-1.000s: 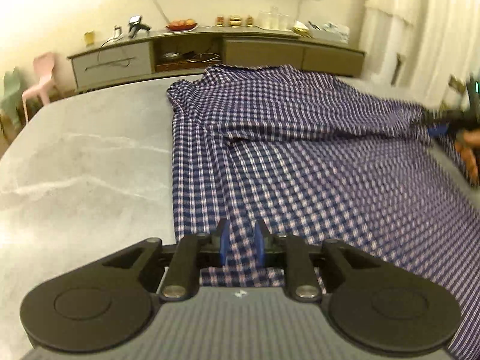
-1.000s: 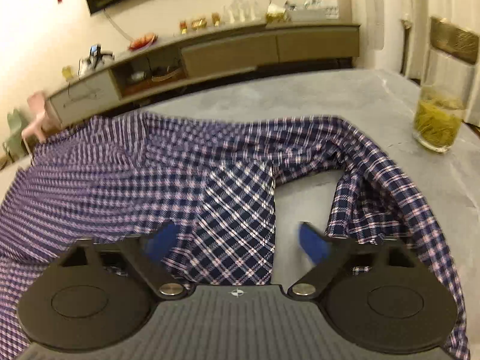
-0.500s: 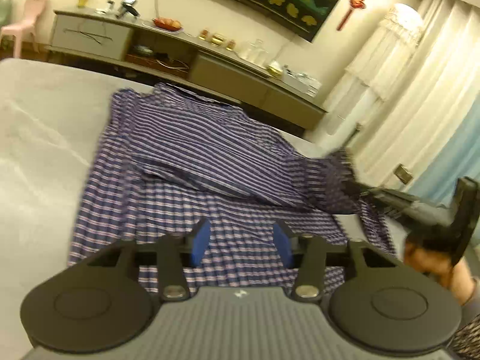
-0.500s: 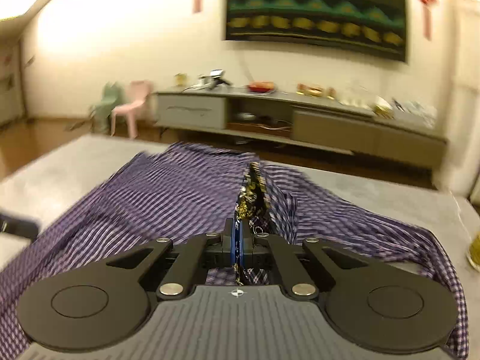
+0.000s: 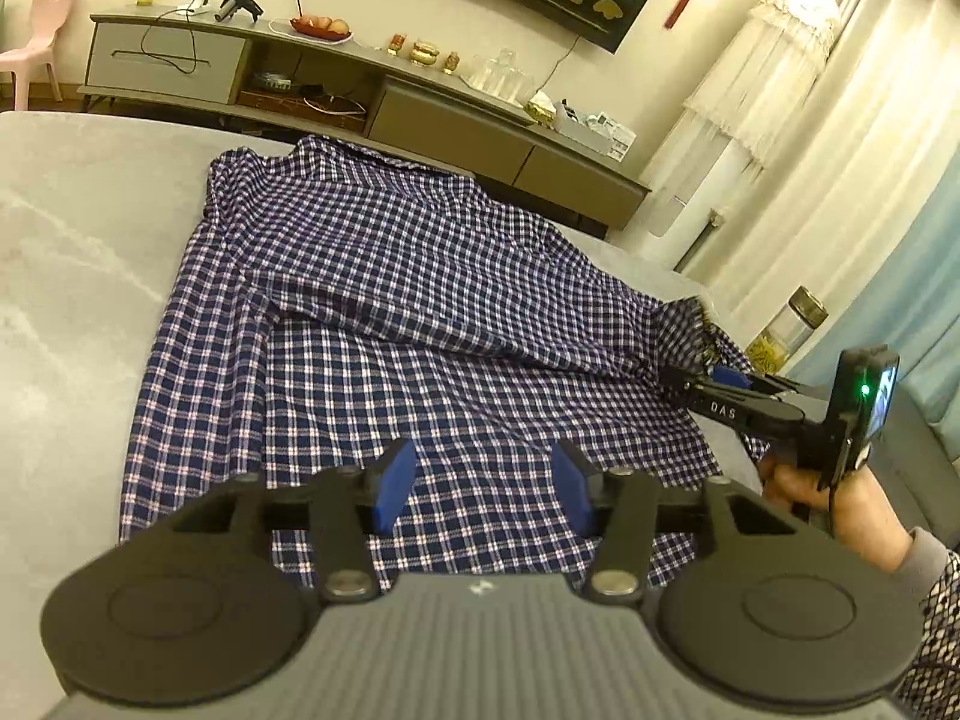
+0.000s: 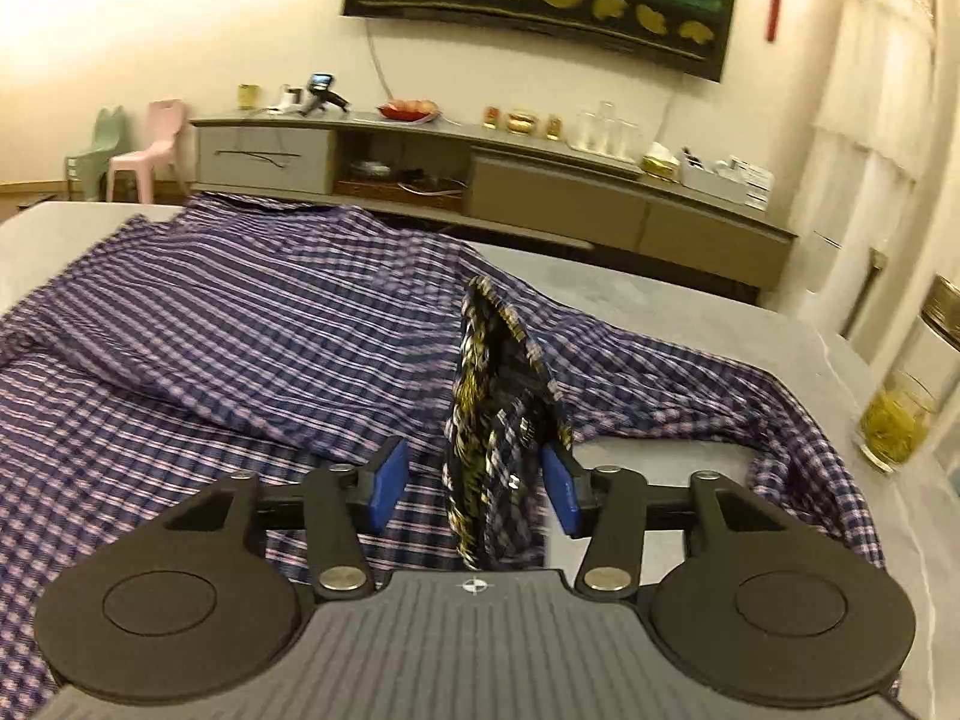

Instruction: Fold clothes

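Shirt (image 5: 420,324), blue-and-white check, lies spread over the grey counter (image 5: 72,228), directly ahead of both tools. One panel is folded across the body of the shirt, forming a raised ridge ahead of the left tool (image 5: 480,495).

Left tool: jaws spread, blue pads apart, hovering over the near hem. The jaws have just been opening further; cloth lies under the gap, and neither pad presses on it.

Right tool (image 6: 474,489): jaws spread, having just been opening. The cuff (image 6: 498,408), its dark patterned lining exposed, stands upright between the pads, closer to the right-hand pad. Whether it touches that pad cannot be told; it is not pinched. In the left wrist view the right tool (image 5: 714,384) sits at the shirt's right edge, with a hand (image 5: 804,489) on its grip.

Glass jar (image 6: 900,420) with yellow-green contents stands on the counter to the right of the right tool, apart from the shirt.
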A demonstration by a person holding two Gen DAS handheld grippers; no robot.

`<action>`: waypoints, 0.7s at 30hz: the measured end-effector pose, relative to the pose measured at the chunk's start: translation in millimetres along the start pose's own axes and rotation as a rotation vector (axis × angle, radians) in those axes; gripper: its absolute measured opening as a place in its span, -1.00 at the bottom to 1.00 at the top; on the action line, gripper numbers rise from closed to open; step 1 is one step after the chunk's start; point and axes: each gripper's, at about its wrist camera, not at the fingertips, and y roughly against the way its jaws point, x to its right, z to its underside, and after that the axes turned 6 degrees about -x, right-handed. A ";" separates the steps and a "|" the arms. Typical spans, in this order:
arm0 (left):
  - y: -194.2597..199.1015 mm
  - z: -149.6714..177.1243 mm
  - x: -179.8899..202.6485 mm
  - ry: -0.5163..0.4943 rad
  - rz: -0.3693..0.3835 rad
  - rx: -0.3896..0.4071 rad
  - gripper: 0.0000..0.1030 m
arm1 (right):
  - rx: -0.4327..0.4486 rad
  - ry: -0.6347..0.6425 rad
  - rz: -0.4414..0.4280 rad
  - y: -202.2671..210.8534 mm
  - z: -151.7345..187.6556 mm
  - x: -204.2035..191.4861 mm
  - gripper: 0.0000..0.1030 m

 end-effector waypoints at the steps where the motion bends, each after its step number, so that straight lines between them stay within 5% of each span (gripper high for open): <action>1: -0.9 0.2 0.4 -0.004 0.000 -0.004 -0.01 | -0.002 -0.005 0.010 -1.3 1.3 2.3 0.08; 4: -4.1 1.4 2.4 -0.012 0.003 -0.012 -0.01 | -0.032 -0.063 -0.007 -10.7 3.4 13.5 -0.03; 5: -4.5 1.4 3.1 -0.014 0.004 -0.013 0.00 | -0.042 -0.079 -0.011 -14.4 3.6 17.1 -0.57; 7: -4.2 0.9 3.5 -0.013 0.010 -0.007 0.01 | -0.044 -0.070 0.011 -17.5 3.1 17.5 -0.89; 11: 2.2 -0.9 3.2 0.010 0.035 0.036 0.14 | 0.060 0.044 -0.007 13.0 -4.1 -11.3 -0.93; 15: 7.1 -1.9 6.5 0.028 0.083 0.083 0.44 | 0.194 0.260 -0.162 86.0 4.0 -81.9 -0.93; 21: -6.0 0.1 5.3 0.075 0.134 0.088 0.67 | 0.231 0.469 -0.274 125.9 35.8 -150.5 -0.93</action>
